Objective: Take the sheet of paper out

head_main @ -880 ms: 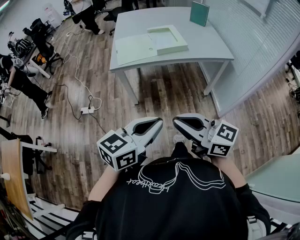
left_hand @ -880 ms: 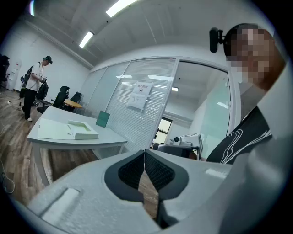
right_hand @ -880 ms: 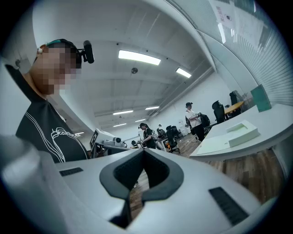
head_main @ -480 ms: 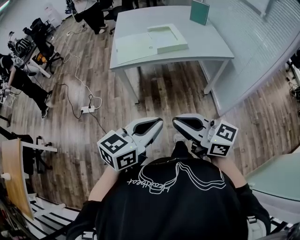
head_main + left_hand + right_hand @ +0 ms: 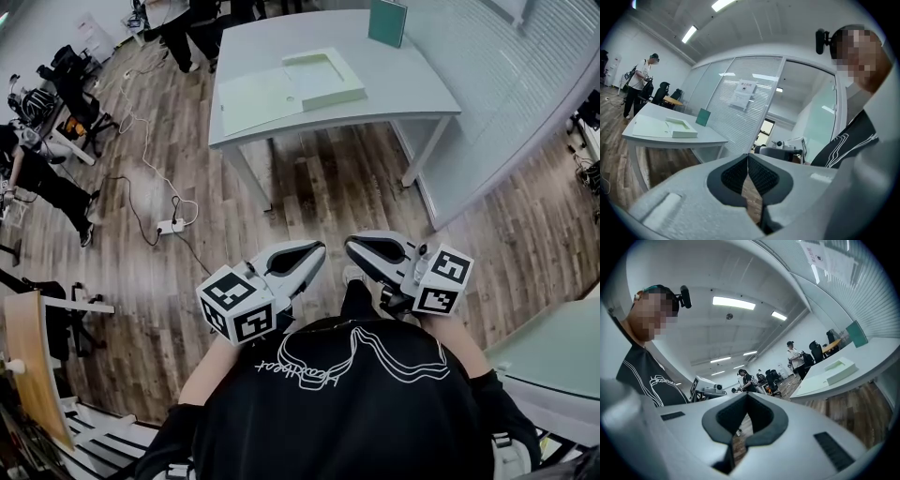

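not started | left fingers (image 5: 281, 247), right fingers (image 5: 377, 234) closed, empty | box (image 5: 323, 77) on table (image 5: 412, 89) at 12 o'clock, untouched

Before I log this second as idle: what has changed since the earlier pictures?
Only the head view drifted: the white rectangular table with its pale green paper sheet and shallow box sits slightly further left. Nothing was gripped or released. The left gripper and right gripper stay shut, empty, side by side.
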